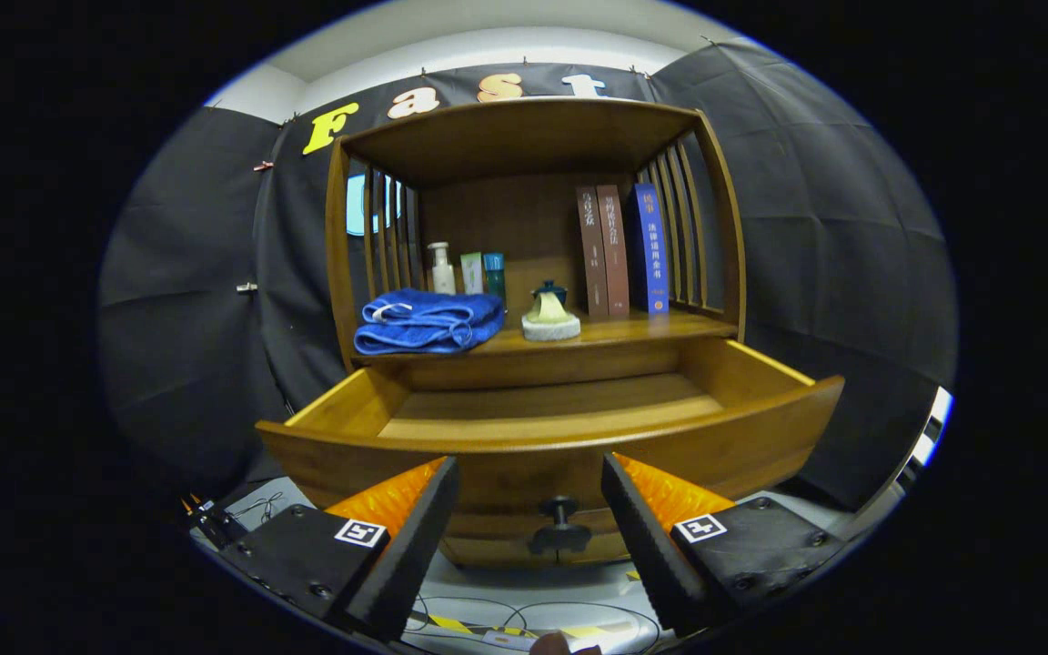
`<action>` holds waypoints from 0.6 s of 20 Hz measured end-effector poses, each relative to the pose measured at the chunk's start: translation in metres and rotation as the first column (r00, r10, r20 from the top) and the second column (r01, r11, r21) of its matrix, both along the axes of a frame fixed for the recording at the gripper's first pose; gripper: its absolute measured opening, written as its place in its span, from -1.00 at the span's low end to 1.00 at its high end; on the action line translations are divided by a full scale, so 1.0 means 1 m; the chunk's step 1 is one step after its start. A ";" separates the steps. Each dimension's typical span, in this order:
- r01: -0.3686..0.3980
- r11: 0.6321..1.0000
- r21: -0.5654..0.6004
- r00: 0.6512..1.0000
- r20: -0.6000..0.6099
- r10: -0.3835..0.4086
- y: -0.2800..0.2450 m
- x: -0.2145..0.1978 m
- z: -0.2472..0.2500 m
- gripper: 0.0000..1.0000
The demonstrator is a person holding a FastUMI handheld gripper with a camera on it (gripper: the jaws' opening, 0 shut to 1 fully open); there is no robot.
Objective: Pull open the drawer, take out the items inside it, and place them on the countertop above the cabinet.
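A wooden cabinet [533, 146] stands straight ahead with its drawer [542, 446] pulled out toward me. The part of the drawer floor I can see is bare wood. Its dark round knob [560, 514] sits on the drawer front, between and just beyond my fingertips. My gripper [531, 487] is open, fingers spread wide either side of the knob, touching nothing. On the countertop [633, 329] above the drawer lie a folded blue towel [428, 320] and a small pale lidded pot [549, 314].
At the back of the shelf stand a white pump bottle [440, 268], two small tubes [483, 273] and three upright books [622, 250]. Slatted wooden sides close the shelf left and right. Cables and striped tape [488, 623] lie on the floor below the drawer.
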State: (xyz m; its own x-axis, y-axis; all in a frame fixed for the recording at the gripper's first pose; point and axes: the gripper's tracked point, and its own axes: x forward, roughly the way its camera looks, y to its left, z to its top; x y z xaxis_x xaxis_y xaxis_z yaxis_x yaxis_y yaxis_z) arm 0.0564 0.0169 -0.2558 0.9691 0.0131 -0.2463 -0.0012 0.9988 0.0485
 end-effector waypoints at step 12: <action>0.015 0.998 -0.054 1.000 0.011 -0.015 -0.013 0.021 -0.054 0.99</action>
